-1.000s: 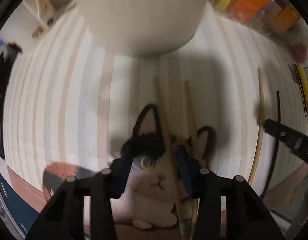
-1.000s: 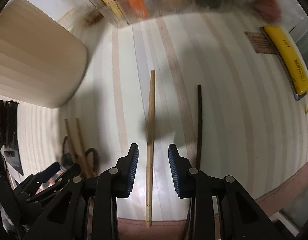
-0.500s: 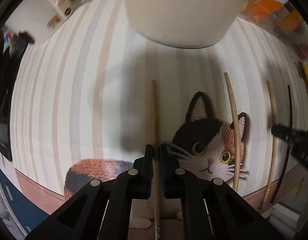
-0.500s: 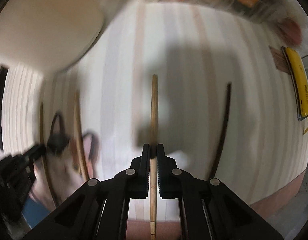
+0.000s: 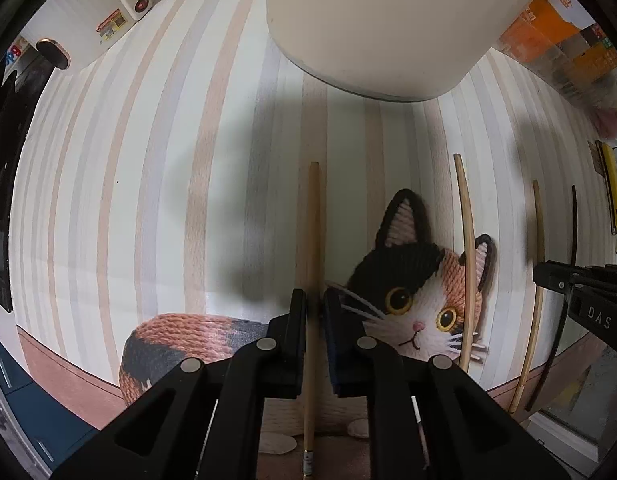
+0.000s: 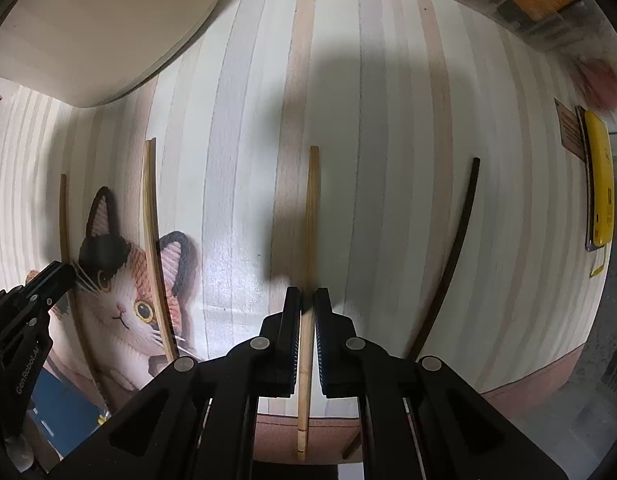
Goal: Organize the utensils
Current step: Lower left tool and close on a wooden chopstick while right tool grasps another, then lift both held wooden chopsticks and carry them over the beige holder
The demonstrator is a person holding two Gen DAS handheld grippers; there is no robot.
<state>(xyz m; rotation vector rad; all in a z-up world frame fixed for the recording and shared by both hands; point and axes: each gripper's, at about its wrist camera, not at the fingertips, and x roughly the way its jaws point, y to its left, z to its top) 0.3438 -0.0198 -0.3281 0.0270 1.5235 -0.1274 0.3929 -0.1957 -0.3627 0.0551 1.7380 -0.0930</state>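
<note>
My left gripper (image 5: 315,308) is shut on a wooden chopstick (image 5: 313,232) that points ahead above the striped cat-print mat (image 5: 108,200). My right gripper (image 6: 307,304) is shut on another wooden chopstick (image 6: 311,216), also lifted off the mat. A third wooden chopstick (image 5: 467,232) lies across the cat's ear, also in the right wrist view (image 6: 154,240). A dark chopstick (image 6: 454,252) lies to the right of my right gripper. A large cream holder (image 5: 372,24) stands ahead, at the upper left in the right wrist view (image 6: 92,28).
A yellow flat tool (image 6: 600,184) lies at the mat's right edge. Orange and clear boxes (image 5: 556,40) stand at the back right. A pink fuzzy thing (image 6: 600,84) lies near them. The mat's front edge is just below both grippers.
Both grippers were open a second ago and have shut on a wooden chopstick each. Both have since risen with their chopsticks; the left has shifted left of the cat's face.
</note>
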